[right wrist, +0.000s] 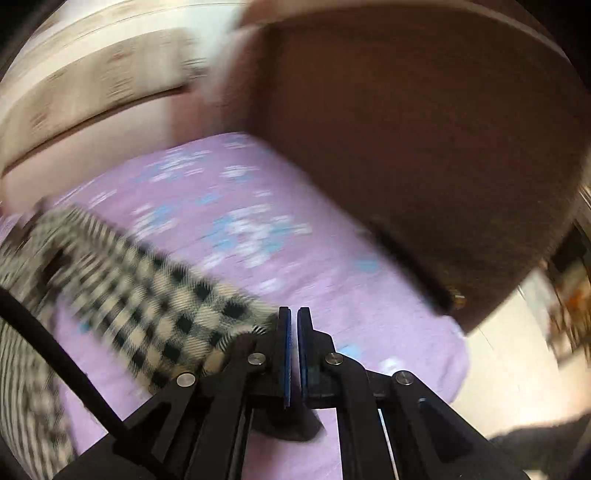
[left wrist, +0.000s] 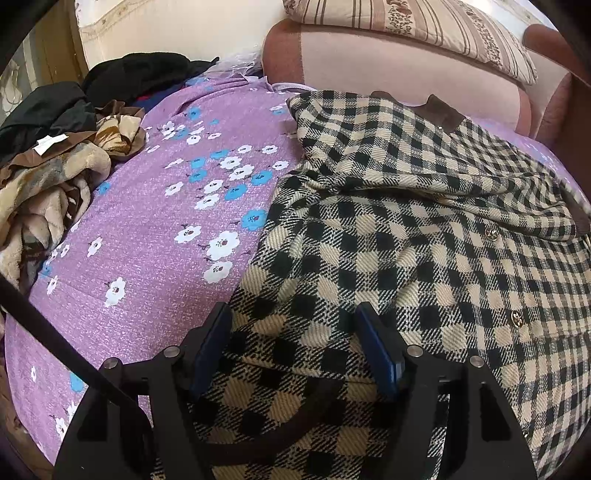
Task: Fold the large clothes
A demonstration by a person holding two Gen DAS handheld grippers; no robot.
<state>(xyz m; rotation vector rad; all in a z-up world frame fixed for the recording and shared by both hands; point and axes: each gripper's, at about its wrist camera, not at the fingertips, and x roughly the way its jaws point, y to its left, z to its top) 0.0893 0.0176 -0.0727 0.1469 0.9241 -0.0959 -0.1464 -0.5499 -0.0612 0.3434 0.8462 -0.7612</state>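
A black-and-beige checked coat (left wrist: 406, 229) with gold buttons lies on the purple flowered bedspread (left wrist: 155, 236), one sleeve folded across its upper part. My left gripper (left wrist: 295, 332) is open, its blue pads (left wrist: 212, 350) spread just above the coat's lower part. In the blurred right wrist view my right gripper (right wrist: 294, 332) has its jaws nearly together over the bedspread (right wrist: 332, 288). A checked sleeve (right wrist: 155, 302) of the coat runs to the left finger; whether it is pinched I cannot tell.
A heap of beige, brown and black clothes (left wrist: 55, 158) lies at the bed's left. A pink bolster (left wrist: 399, 66) and striped pillow (left wrist: 424, 26) lie at the head. A brown wooden panel (right wrist: 424, 147) stands by the bed's right edge.
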